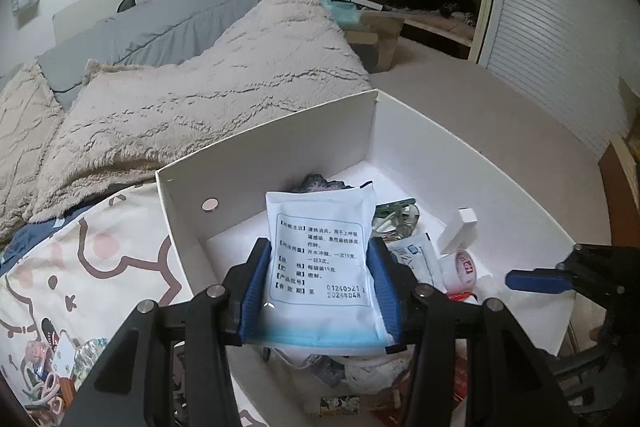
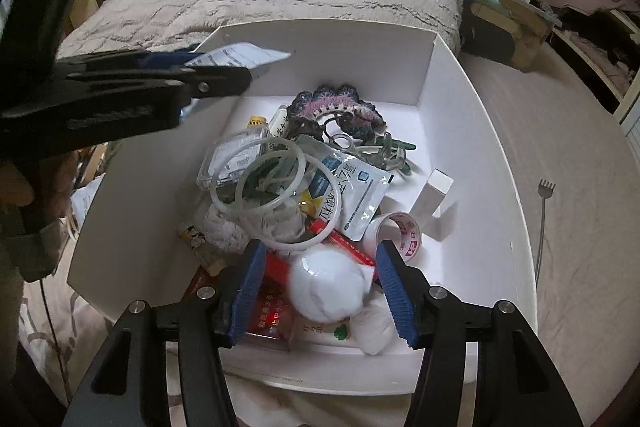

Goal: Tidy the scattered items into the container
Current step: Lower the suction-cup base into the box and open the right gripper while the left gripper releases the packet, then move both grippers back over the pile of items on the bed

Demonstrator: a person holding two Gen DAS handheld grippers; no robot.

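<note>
One sachet (image 1: 320,259) dated 2026 in left gripper (image 1: 320,283)

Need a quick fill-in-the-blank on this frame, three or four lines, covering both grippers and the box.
1. The left gripper is shut on a white ____ printed with text.
2. The right gripper hangs open over a white ____ lying in the box.
3. The items are being collected in a white ____ on the bed.
4. The tape roll lies ____ the box.

Missing words: sachet; ball; box; inside
</note>
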